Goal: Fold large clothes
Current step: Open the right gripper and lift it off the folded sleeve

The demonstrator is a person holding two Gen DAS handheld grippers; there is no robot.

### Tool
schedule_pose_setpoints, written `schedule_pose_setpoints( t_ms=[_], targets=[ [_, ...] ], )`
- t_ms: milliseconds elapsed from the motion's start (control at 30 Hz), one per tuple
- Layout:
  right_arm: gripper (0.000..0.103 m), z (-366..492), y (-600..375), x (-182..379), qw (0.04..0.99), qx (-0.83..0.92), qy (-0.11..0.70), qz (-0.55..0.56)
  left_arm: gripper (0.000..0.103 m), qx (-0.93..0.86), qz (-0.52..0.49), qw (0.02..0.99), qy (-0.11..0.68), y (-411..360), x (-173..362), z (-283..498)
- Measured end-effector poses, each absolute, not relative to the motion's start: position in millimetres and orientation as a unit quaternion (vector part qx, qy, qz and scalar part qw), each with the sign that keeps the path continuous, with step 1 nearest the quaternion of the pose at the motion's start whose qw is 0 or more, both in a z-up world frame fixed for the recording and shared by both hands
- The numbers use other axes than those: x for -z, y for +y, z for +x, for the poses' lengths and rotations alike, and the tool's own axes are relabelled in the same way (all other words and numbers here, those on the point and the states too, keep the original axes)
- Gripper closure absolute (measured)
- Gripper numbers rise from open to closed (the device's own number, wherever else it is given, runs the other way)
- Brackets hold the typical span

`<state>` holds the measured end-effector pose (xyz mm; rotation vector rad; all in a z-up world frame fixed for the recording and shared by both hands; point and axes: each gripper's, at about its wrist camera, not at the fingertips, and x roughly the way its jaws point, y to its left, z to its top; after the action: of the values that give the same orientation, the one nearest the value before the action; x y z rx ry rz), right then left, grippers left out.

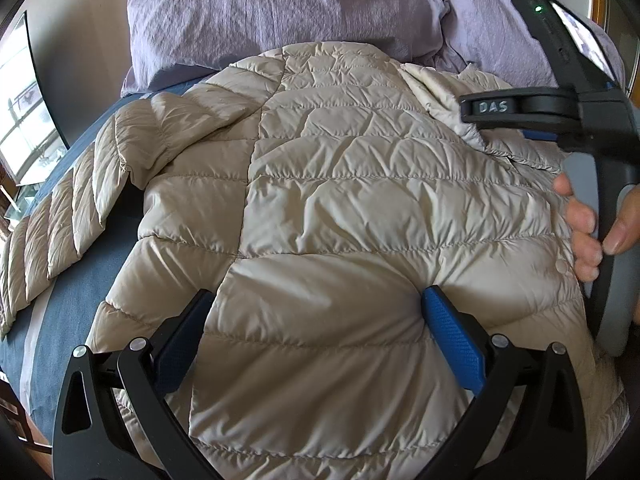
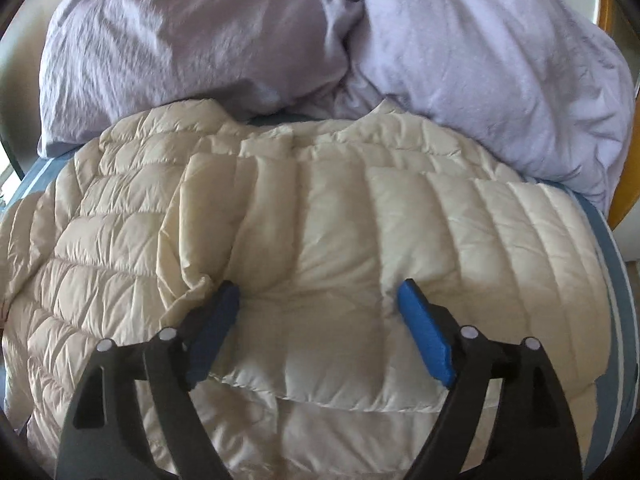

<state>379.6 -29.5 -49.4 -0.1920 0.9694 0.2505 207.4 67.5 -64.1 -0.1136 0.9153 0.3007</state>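
Beige quilted nylon fills the left wrist view: a puffer jacket lies spread on a bed with a blue sheet, one sleeve stretched out to the left, lilac pillows behind it. The left claw stands wide apart, its blue pads pressing into the padding without pinching it. A hand holds the other tool at right.

In the right wrist view, the right claw is spread wide over a folded-over sleeve, gripping nothing.

Lilac duvet, blue sheet, window.
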Motion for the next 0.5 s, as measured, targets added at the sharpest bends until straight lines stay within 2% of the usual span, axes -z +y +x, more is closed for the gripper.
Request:
schedule_pose_setpoints(
  t_ms=[300, 500],
  targets=[
    [0.002, 389, -32, 68, 0.872, -0.098, 0.473, -0.079, 0.001, -0.145, -0.053, 0.884, 0.441, 66, 64, 208],
    [0.002, 396, -36, 71, 0.870, -0.100, 0.477, -0.073, 0.001, -0.146, -0.052, 0.884, 0.441, 67, 65, 207]
  ],
)
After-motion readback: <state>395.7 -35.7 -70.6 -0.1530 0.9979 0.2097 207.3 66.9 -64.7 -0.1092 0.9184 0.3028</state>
